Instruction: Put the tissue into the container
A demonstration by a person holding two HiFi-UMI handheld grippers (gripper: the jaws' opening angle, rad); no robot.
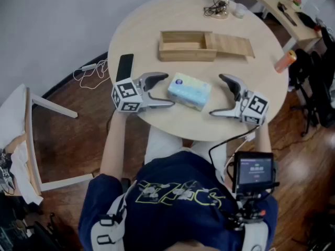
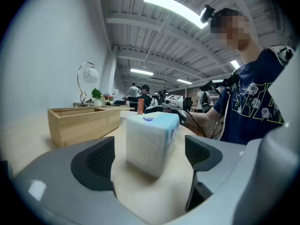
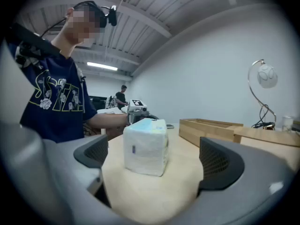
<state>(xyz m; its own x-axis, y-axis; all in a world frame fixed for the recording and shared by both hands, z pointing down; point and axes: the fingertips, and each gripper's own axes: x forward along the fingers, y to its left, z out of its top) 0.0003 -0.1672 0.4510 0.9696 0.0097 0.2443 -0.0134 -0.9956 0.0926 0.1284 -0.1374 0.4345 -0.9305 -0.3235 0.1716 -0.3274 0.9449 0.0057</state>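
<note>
Navy print T-shirt (image 1: 178, 187); grey left gripper (image 1: 168, 90) and right gripper (image 1: 215, 95) bear black-and-white marker cubes (image 1: 127, 97)

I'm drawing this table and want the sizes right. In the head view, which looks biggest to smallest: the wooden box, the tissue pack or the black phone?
1. wooden box
2. tissue pack
3. black phone
All lie on one table, so nearness hardly matters; none look alike.

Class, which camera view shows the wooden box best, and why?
The head view: the wooden box appears whole from above, its inside visible. Both gripper views show only its side walls, from table height.
</note>
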